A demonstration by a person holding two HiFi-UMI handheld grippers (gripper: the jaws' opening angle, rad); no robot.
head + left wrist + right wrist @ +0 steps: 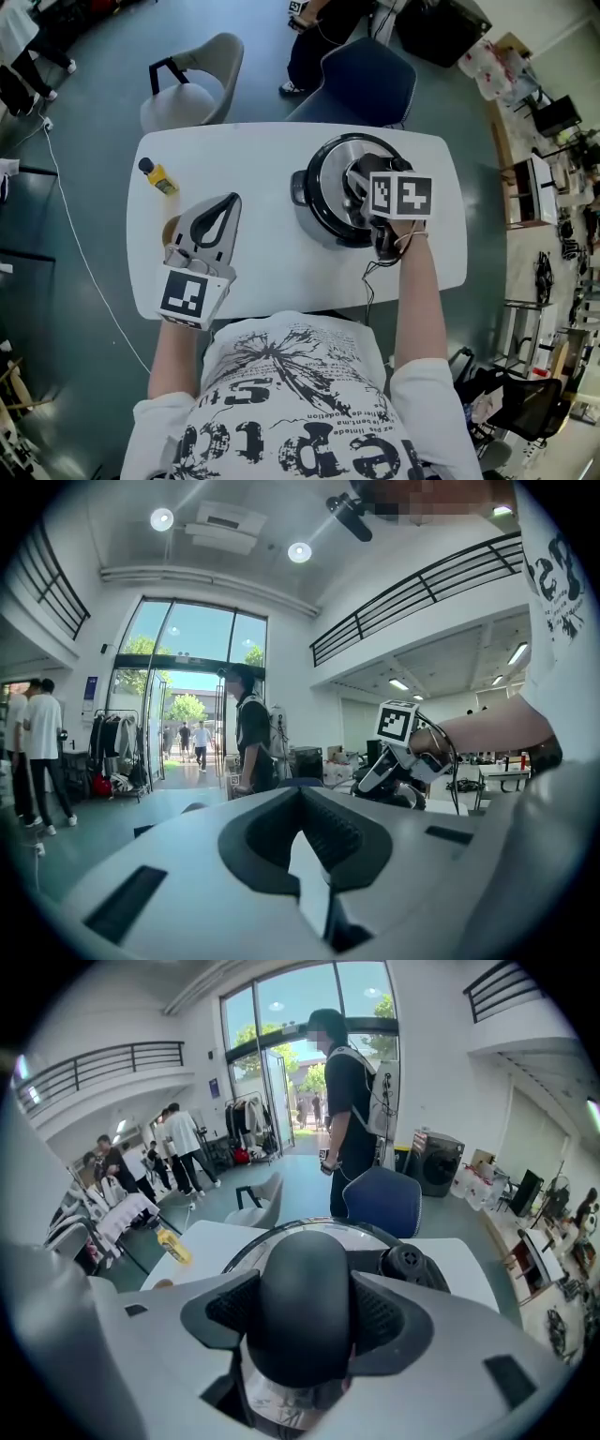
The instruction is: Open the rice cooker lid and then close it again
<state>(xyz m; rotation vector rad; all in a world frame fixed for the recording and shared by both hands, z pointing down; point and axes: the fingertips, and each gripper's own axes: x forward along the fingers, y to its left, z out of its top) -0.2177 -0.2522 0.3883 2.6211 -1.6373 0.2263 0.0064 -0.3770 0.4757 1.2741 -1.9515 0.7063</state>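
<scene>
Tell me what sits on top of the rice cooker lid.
A black handle, gripped by the right claw, and a round black vent beside it. The claw covers the middle of the lid.

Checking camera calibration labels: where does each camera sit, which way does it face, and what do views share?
Head view: on the person's head, looking steeply down at the table and rice cooker; shirt, left gripper and right gripper show.
Left gripper view: on the left gripper, roughly level across the table toward the glass doors; right forearm shows.
Right gripper view: on the right gripper, angled down at the lid handle it clamps.
Shared: head and right gripper views both show the yellow bottle.
</scene>
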